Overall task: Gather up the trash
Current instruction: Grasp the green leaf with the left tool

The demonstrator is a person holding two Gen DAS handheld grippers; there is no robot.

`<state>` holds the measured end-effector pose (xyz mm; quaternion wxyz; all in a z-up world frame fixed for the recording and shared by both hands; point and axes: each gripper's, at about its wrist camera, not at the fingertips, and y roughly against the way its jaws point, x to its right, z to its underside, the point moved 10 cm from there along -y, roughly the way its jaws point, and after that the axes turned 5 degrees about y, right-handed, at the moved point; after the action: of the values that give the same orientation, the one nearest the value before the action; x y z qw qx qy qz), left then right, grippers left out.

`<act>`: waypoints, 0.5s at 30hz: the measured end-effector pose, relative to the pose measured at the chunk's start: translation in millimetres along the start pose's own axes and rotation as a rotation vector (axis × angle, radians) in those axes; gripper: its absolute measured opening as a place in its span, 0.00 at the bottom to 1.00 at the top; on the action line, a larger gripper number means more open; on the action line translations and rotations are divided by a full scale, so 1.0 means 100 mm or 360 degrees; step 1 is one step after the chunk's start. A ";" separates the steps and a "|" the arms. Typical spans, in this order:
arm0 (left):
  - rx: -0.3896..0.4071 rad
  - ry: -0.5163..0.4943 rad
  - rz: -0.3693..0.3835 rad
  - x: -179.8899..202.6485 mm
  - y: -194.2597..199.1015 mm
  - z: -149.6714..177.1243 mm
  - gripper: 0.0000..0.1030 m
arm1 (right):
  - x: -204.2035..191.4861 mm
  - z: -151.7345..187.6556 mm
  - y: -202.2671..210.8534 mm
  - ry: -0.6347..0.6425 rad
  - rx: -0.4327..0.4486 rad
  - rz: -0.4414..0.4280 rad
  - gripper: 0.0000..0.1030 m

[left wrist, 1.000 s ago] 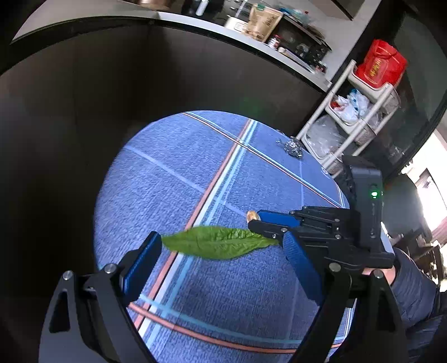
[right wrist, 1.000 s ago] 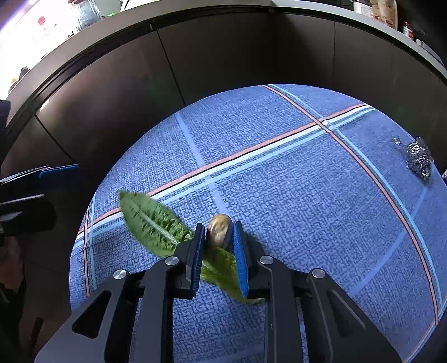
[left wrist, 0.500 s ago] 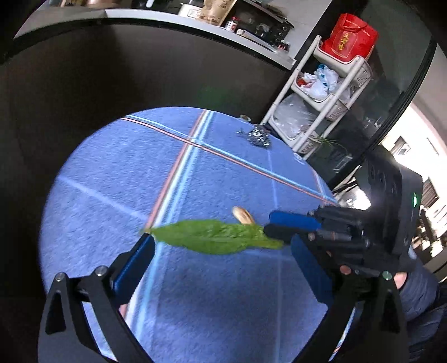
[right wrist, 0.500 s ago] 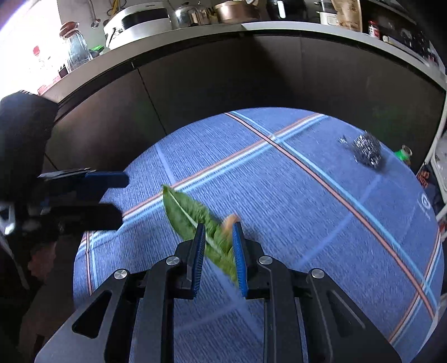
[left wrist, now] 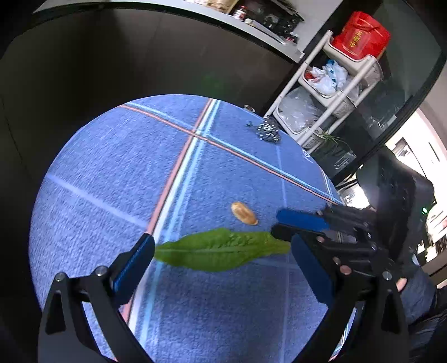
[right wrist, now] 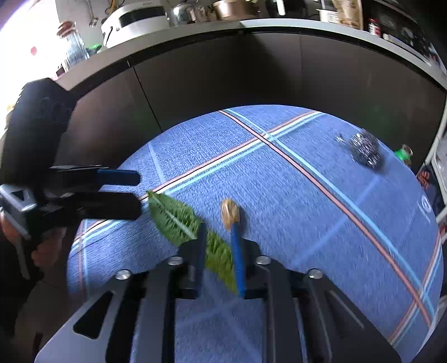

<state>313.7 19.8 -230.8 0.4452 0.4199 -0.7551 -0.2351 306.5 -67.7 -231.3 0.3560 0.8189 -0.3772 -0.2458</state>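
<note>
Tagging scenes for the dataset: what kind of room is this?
Most likely a home kitchen: a dark counter carrying a white cooker and pots, a white storage rack stuffed with plastic bags, and a blue striped rug on the floor.

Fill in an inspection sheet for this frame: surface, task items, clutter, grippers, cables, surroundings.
Surface: blue carpet with crossing pink and light-blue stripes.
Task items: green leaf pinched at one end by the right gripper; tan peanut shell lying on the carpet beside it; crumpled foil ball near the far edge.
Clutter: small green item past the foil ball, too small to identify.
Grippers: right shut on the leaf; left gripper open, fingers either side of the leaf, not touching.
Cables: nothing seen.
Surroundings: dark cabinets under a counter of appliances; white shelf rack with bags and a red bag on top.
</note>
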 end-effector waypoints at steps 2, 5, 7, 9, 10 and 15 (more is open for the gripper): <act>-0.0002 -0.0004 -0.0007 -0.06 0.04 0.02 0.95 | -0.02 -0.04 -0.11 0.0028 -0.0022 0.0001 0.26; -0.0011 -0.0032 -0.0019 -0.10 0.10 0.04 0.95 | -0.01 -0.08 -0.28 0.0047 -0.0051 0.0012 0.26; -0.0025 -0.0049 -0.0017 -0.13 0.11 0.06 0.95 | 0.01 -0.08 -0.34 0.0047 -0.0078 0.0008 0.22; -0.0036 -0.0061 -0.0006 -0.13 0.12 0.08 0.95 | 0.04 -0.07 -0.31 0.0036 -0.0065 0.0006 0.14; -0.0041 -0.0069 0.0004 -0.11 0.11 0.08 0.95 | 0.07 -0.08 -0.25 0.0021 -0.0040 0.0010 0.14; -0.0098 -0.0192 0.0075 0.17 -0.04 0.05 0.95 | 0.24 0.03 0.22 -0.0039 0.0078 0.0061 0.14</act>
<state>307.4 3.1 -228.3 0.4170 0.3731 -0.7827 -0.2725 309.2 -98.3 -220.0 0.3358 0.8169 -0.4031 -0.2397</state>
